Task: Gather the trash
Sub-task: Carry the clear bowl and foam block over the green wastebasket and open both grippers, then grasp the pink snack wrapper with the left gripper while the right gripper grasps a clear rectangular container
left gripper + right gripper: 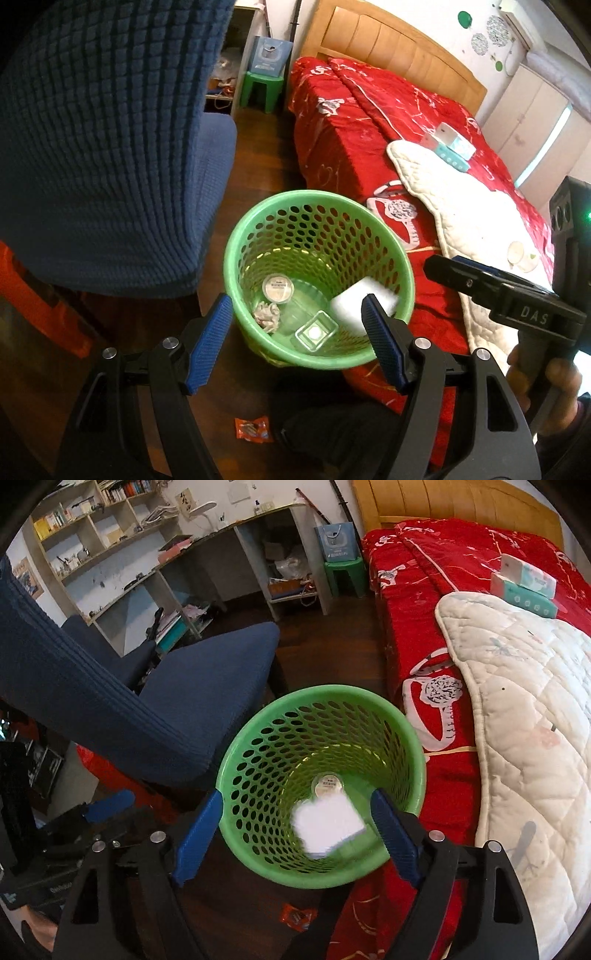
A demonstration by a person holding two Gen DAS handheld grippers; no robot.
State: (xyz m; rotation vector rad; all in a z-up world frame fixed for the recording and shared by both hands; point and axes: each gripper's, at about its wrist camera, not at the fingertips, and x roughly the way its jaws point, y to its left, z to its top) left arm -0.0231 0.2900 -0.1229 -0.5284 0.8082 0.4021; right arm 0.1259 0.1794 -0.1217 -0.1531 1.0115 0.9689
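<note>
Two grippers are both aimed down at the same green basket [319, 278], which sits on the dark wood floor right against the side of the bed with the red cover [373, 122]. From the left wrist view, the left gripper [295, 345] has its blue pads spread wide with nothing between them, one pad either side of the basket's near rim. Down in the basket you can make out a round lid [277, 291], a crumpled paper wad [266, 314], a clear square plastic tub [317, 331] and a blurry white block [364, 304] up by the right wall, looks like it's in mid-air. The right gripper [458, 266] pokes in from the right edge above the basket rim, a hand [543, 384] wrapped round its handle; from this angle you can't tell how its jaws stand. An orange snack wrapper [253, 429] lies on the floor below the basket, and a blue chair [110, 147] fills the left side. Over to the right wrist view: the right gripper [299, 840] is also gaping open, pads clear of everything, and the white block [327, 825] shows blurred between them over the basket [413, 753] interior, touching neither pad. The round lid [327, 784] sits just behind it on the bottom. The wrapper [295, 917] is on the floor near the basket's front. The left gripper [107, 808] shows at the lower left. A white quilt [524, 738] lies on the bed, tissue packs [524, 585] beyond it.
</note>
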